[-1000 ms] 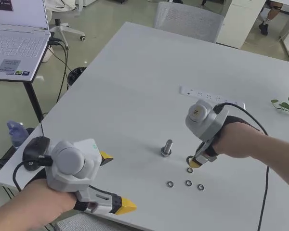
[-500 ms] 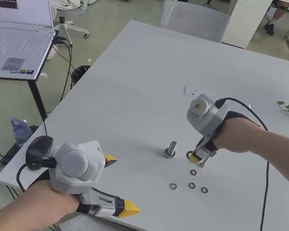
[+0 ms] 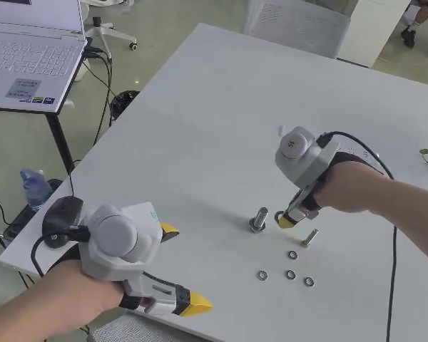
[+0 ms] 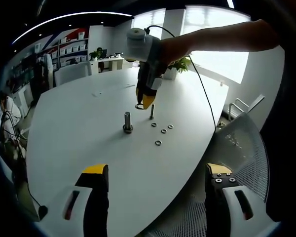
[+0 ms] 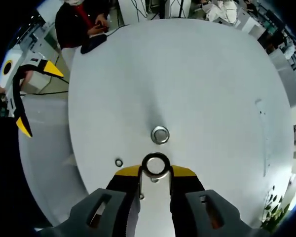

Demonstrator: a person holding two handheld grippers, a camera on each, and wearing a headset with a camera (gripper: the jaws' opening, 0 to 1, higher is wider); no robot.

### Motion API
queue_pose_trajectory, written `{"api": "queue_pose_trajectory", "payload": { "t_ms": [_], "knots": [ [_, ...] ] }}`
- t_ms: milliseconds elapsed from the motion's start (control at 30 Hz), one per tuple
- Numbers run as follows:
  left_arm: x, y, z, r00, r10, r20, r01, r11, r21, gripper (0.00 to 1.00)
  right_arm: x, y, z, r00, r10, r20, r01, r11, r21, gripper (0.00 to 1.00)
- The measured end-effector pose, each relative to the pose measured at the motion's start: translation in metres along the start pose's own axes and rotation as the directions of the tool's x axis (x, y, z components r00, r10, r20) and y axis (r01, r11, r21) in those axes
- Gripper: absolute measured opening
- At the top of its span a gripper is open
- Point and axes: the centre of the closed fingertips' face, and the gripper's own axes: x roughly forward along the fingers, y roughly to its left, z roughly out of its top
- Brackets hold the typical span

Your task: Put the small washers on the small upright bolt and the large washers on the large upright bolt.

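Large washer: a flat metal ring, held by its outer rim between the tips of the right gripper, whose jaws are drawn narrow onto it. It hangs just beside the top of the large upright bolt and is not yet over it.

Handling, as judged: light, stiff and slick. The hold across the rim leaves the bore free to pass over the bolt, though a slight tilt could let the ring slip out.

The small upright bolt stands near, on the other side of the gripper tips from the large bolt. Four small washers lie flat and loose on the tabletop close by. They are thin and best pinched across the rim from above.

The left gripper is well apart at the near edge, its jaws wide and holding nothing.
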Motion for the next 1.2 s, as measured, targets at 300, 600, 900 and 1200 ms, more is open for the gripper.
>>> {"api": "queue_pose_trajectory", "payload": {
  "t_ms": [300,600,900,1200],
  "knots": [
    [0.002,0.002,-0.001,1.0000,-0.003,-0.003,0.003,1.000,-0.004,0.80,0.006,-0.004,0.016,0.9999,-0.005,0.010,0.005,1.000,-0.014,0.21],
    [0.000,0.006,-0.003,1.0000,0.000,-0.005,0.000,1.000,-0.009,0.79,0.013,-0.012,0.026,0.9996,-0.029,0.005,0.029,0.999,-0.046,0.21],
    [-0.001,0.008,-0.004,1.0000,0.002,-0.007,-0.002,1.000,-0.005,0.79,0.021,-0.013,0.031,0.9994,-0.033,-0.004,0.033,0.997,-0.064,0.21],
    [-0.002,0.013,-0.005,1.0000,0.006,-0.008,-0.006,1.000,-0.009,0.79,0.025,-0.011,0.032,0.9995,-0.029,-0.013,0.028,0.998,-0.062,0.21]
  ]
}}
